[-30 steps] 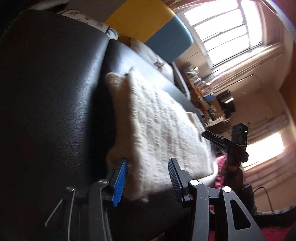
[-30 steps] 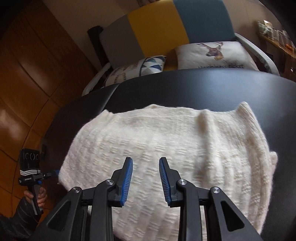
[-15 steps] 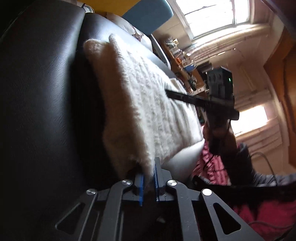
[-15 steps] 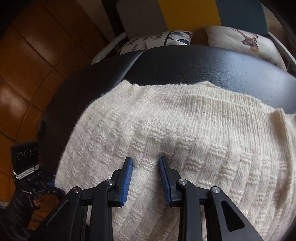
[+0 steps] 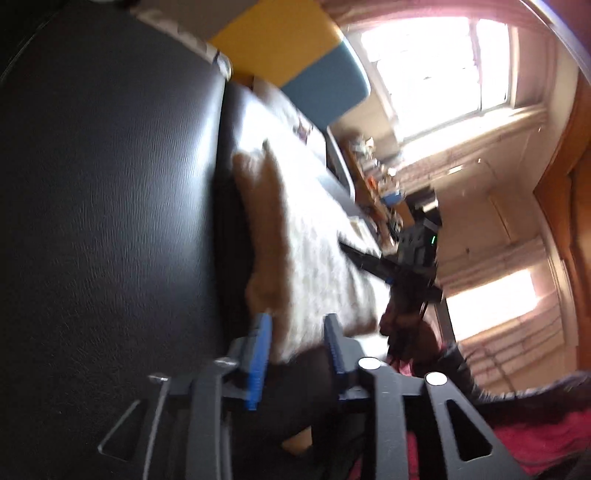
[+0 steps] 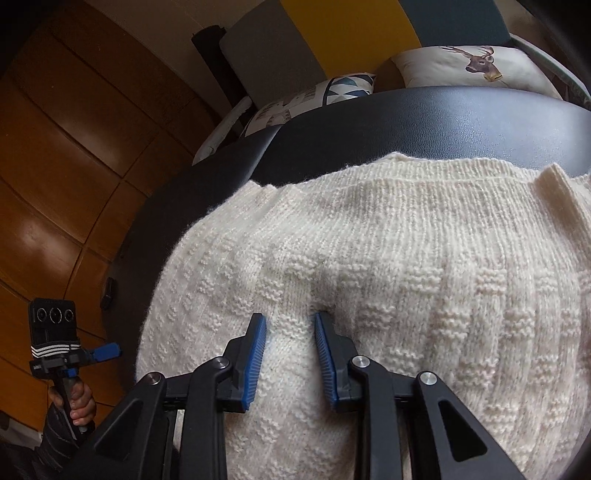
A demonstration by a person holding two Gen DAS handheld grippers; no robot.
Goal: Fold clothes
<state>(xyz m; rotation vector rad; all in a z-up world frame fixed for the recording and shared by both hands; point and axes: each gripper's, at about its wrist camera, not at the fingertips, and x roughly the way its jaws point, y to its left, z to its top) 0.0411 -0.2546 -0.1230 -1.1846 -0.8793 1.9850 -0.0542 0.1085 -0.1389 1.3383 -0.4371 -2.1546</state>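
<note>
A cream knitted sweater (image 6: 388,266) lies spread on a black padded worktop (image 6: 443,118).

The right claw (image 6: 290,354) points down at the near part of the sweater. Between its blue pads (image 6: 255,362) a ridge of the knit stands up, and the cloth puckers around this place. The pads touch the ridge on both sides, so the claw pinches the sweater. The jaws stand only part way apart, with the fold filling the gap.

The left claw (image 5: 297,350) is at the left end of the sweater (image 5: 314,258), as the left wrist view shows it, though this picture is blurred. Its jaws have just been opening, and now they stand spread. The corner of the sweater is between them, but the pads do not press on it. In the right wrist view the left claw (image 6: 107,350) is seen from the side, just beside the edge of the worktop, and a hand (image 6: 79,400) holds its handle.

Behind the worktop there is a chair (image 6: 332,33) with grey, yellow and blue panels. Two cushions lean on it, one with triangles (image 6: 314,98) and one with a deer head (image 6: 476,66). A window (image 5: 436,66) shines brightly in the left wrist view.
</note>
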